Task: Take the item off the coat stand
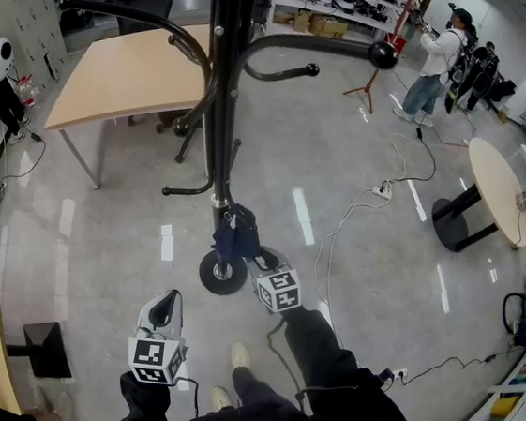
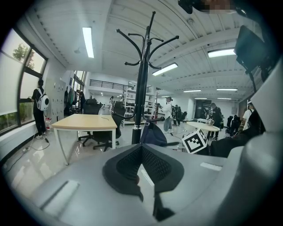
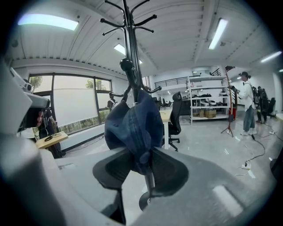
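Left of the coat stand (image 1: 221, 87), the left gripper (image 1: 167, 305) hangs closed and empty. A blue cap (image 3: 132, 126) droops from a low hook on the stand. It looks soft, light and floppy. Just right of the stand's base, the right gripper (image 3: 144, 154) pinches the cap's bunched lower fabric, probably a secure hold.

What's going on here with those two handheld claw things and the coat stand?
A person stands at a black coat stand, holding a two-jaw gripper in each hand. The right gripper has its jaws closed on the bottom of a dark blue cap that hangs from one of the stand's lower hooks; the cap is not yet off the hook. The left gripper is held off to the side, jaws together, with nothing in them.
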Demonstrator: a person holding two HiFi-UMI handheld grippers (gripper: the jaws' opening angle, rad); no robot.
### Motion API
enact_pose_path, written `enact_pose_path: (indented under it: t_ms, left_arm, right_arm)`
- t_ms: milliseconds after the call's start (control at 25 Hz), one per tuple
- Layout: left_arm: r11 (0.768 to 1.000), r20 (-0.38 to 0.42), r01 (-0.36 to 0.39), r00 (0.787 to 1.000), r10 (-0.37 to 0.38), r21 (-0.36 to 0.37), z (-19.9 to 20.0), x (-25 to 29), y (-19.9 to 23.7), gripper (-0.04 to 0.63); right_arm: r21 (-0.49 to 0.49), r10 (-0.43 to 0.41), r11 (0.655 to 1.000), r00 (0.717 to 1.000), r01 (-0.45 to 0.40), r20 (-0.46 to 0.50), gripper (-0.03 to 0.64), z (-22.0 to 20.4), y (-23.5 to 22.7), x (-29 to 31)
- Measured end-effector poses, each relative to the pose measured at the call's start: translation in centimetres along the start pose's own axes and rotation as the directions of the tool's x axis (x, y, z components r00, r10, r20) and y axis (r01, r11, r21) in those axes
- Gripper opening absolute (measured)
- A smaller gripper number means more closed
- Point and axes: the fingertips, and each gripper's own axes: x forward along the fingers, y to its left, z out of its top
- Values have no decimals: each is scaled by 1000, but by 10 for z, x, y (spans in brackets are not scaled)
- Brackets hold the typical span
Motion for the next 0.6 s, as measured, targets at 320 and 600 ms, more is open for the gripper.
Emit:
enact_pose_path:
  t_ms: [320,600]
  left_arm:
    - [1000,1,-3,1000,3,0,-2,-3,4,2]
    - [1000,4,-7,1000,7,-2,-3,-6,7,2]
  right_arm:
    - [-1,-18,1000,1000,18,-2,88,0,0,0]
    - [27,-9,1000,1000,9,-7,61,0,-1,0]
